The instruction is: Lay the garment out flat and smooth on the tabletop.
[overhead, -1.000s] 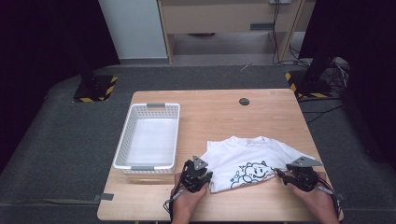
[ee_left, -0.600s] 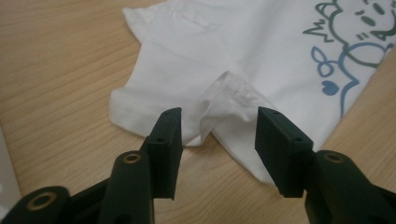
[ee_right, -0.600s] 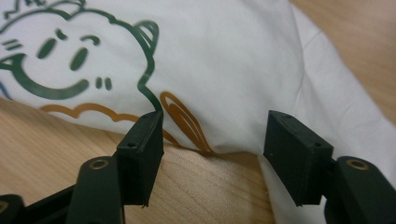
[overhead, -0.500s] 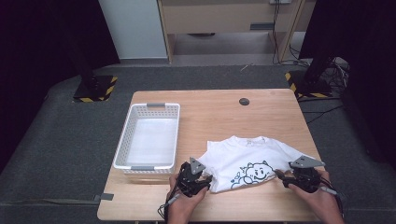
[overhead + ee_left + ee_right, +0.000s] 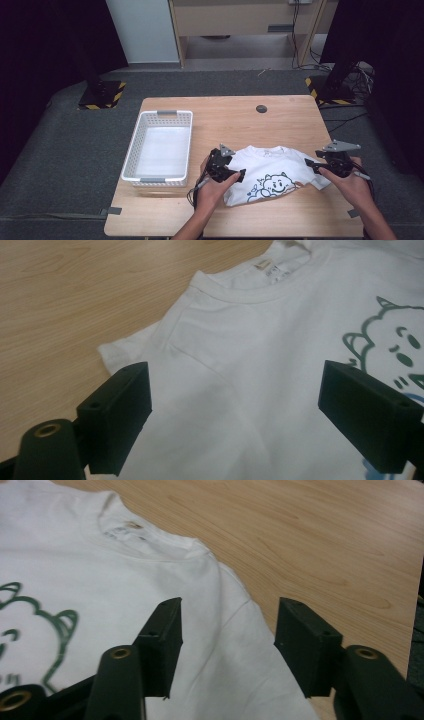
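Both grippers stood open over a limp white T-shirt.

Low in the high view, the left gripper [image 5: 235, 174] had just spread wide and the right gripper [image 5: 312, 165] had narrowed to half-open, neither pinching cloth. The T-shirt [image 5: 272, 172], lower centre, looked light, soft, prone to bunching; best pinched at sleeve seams. The basket [image 5: 134, 151] sat further left.

A white T-shirt [image 5: 272, 172] printed with a blue-green cartoon cat lies partly folded, collar away from the person, at the wooden bench's [image 5: 235, 117] near right.
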A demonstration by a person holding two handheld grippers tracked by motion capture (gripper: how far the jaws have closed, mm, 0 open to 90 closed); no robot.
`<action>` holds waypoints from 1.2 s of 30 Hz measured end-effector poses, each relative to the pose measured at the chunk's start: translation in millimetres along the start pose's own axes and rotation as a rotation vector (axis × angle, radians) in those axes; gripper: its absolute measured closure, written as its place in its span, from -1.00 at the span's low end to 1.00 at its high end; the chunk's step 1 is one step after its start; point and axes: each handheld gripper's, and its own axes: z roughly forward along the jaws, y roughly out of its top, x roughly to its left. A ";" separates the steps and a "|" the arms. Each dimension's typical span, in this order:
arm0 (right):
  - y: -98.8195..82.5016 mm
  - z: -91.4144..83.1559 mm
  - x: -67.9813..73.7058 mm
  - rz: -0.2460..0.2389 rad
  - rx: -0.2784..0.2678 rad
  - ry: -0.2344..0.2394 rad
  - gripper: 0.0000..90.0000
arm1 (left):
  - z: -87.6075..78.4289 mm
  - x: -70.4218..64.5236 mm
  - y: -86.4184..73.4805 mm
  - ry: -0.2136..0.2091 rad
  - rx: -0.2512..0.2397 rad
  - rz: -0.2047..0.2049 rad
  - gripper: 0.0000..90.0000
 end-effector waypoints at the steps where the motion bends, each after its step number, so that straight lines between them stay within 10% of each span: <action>1: 0.8 5.0 -3.0 -0.002 0.013 -0.002 0.07 | 4.6 2.5 3.1 0.000 0.006 -0.006 -0.72; 17: -4.6 69.3 -29.9 0.093 0.105 0.058 0.13 | 44.1 36.4 9.8 0.063 0.084 -0.002 -0.46; 36: -10.3 70.5 -26.4 0.120 0.075 0.061 0.53 | 54.3 53.6 11.3 0.080 0.064 0.009 -0.13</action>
